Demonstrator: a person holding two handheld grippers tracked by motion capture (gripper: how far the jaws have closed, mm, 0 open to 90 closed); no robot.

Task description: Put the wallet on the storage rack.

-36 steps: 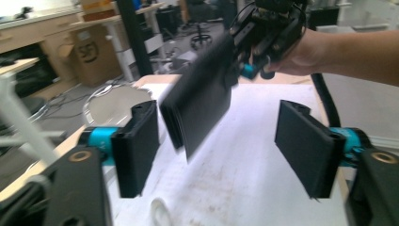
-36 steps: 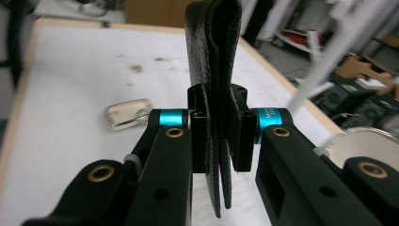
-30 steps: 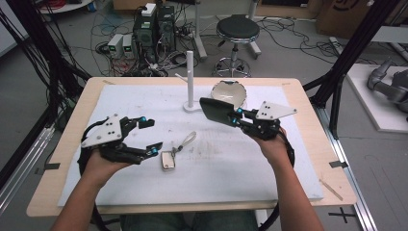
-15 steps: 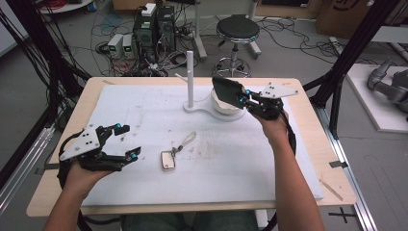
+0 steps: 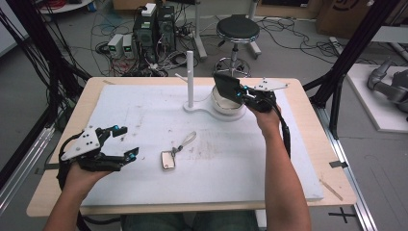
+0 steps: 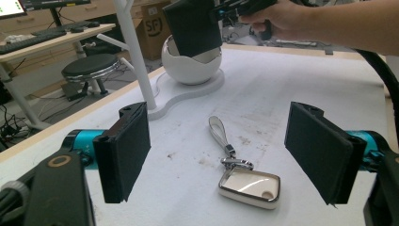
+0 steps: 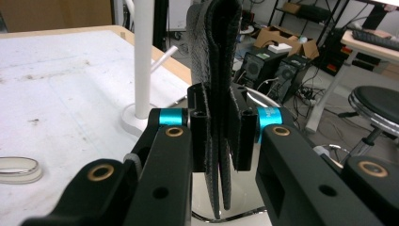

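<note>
A lab: computer towers (image 5: 155, 28), floor cables (image 5: 288, 29), rig frame (image 5: 356, 48).

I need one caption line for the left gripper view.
Open left tongs frame a key fob; beyond, a wallet over a white bowl.

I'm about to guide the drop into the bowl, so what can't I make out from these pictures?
- Inside of the white bowl: in the high view and the left gripper view the black wallet covers it.
- Bowl in the right gripper view: mostly behind the right gripper.
- Wallet's top: cut off by the upper edge in both gripper views.
- Markings on the key fob: too small in the high view.
</note>
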